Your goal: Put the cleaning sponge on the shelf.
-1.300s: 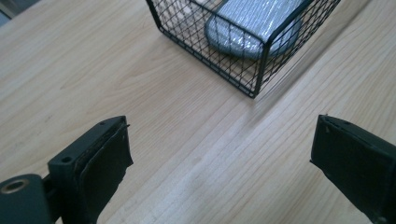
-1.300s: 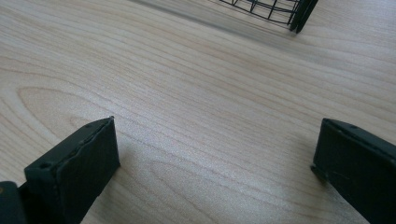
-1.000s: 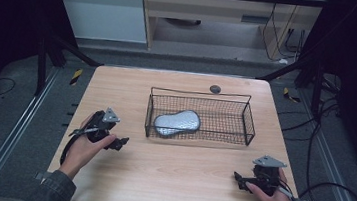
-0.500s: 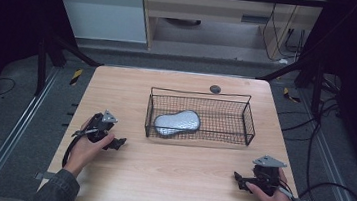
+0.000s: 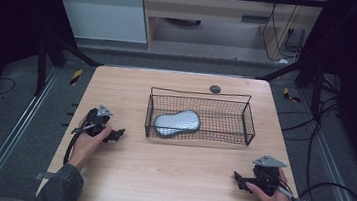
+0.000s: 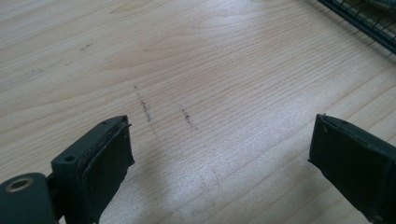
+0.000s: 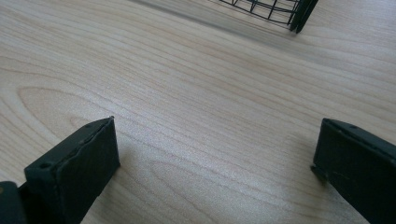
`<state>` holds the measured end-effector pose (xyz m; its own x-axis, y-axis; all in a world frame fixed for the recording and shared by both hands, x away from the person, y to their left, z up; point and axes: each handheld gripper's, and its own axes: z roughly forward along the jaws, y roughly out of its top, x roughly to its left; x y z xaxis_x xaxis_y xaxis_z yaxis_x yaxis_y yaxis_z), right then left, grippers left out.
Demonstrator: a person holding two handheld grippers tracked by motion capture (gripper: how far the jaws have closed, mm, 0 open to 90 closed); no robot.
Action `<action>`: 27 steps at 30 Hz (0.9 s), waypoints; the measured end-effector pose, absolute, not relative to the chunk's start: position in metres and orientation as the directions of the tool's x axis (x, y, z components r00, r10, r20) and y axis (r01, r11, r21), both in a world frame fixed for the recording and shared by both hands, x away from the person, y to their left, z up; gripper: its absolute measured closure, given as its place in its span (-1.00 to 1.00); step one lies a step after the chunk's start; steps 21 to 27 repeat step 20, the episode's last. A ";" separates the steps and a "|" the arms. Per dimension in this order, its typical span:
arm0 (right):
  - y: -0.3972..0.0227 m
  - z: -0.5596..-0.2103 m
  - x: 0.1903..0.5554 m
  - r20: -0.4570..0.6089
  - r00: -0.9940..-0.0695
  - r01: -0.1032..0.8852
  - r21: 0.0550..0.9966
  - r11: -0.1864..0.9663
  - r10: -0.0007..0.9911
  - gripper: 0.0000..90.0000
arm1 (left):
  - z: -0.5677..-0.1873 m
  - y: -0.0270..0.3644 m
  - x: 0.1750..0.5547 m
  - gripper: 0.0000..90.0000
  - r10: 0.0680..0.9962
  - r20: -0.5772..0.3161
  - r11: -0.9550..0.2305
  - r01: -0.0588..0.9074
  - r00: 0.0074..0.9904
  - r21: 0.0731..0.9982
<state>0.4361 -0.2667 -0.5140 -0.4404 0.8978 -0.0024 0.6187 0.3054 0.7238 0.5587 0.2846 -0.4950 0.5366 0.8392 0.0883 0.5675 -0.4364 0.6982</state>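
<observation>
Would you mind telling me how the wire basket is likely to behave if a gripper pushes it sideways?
The wire basket looks light, being thin open mesh, so it would probably slide on the smooth wooden table. Its low, wide shape makes tipping unlikely. The grey rounded object lying inside would likely travel along.

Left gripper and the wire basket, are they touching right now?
Apart. The high view shows bare table between the left gripper and the wire basket; its fingers stand open over wood.

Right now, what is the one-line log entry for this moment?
left gripper: open, on table, holding nothing | right gripper: open, on table, holding nothing | grey computer mouse: inside wire basket | table: wooden
</observation>
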 end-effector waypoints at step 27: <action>-0.267 -0.514 0.436 -0.002 -0.440 0.619 0.724 0.305 0.898 -0.99 | -0.508 0.284 0.563 -1.00 0.838 0.023 -0.397 0.580 0.546 0.711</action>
